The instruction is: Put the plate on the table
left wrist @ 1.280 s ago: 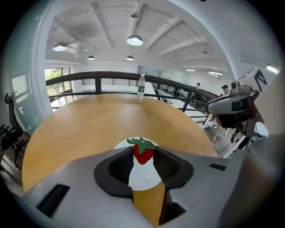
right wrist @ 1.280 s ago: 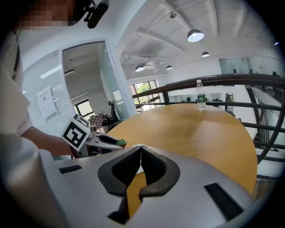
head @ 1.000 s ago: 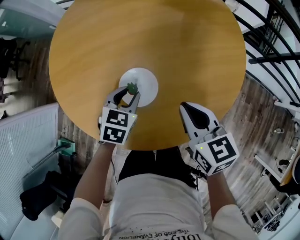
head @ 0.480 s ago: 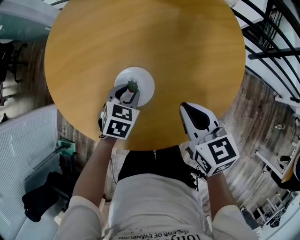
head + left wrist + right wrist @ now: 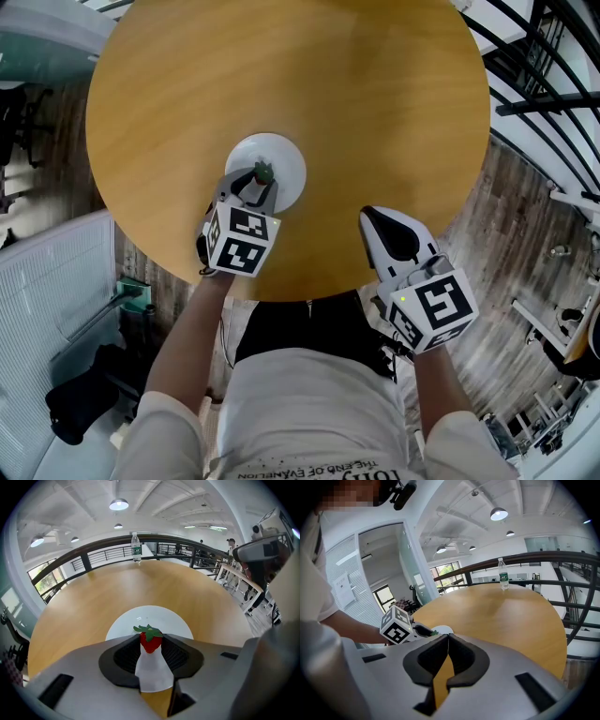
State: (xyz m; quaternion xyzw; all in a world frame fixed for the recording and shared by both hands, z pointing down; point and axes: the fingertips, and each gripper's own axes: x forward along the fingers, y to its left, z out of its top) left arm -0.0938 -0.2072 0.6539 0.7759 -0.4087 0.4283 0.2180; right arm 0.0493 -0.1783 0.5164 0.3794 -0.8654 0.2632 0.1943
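Left gripper (image 5: 262,185) jaws clamped on near rim of plate (image 5: 286,157) beside its strawberry (image 5: 263,172), plate apparently down near bench (image 5: 375,103) front edge; right gripper (image 5: 371,215) jaws closed, empty; confirm plate flat, then release, withdraw without dragging.

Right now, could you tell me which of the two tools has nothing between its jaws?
The right tool: its jaws meet, empty. The left tool holds a strawberry over the white plate.

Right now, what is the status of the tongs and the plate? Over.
Left tongs shut on strawberry over white plate. Right tongs shut, empty. Plate flat on table. Water bottle far off, path clear.
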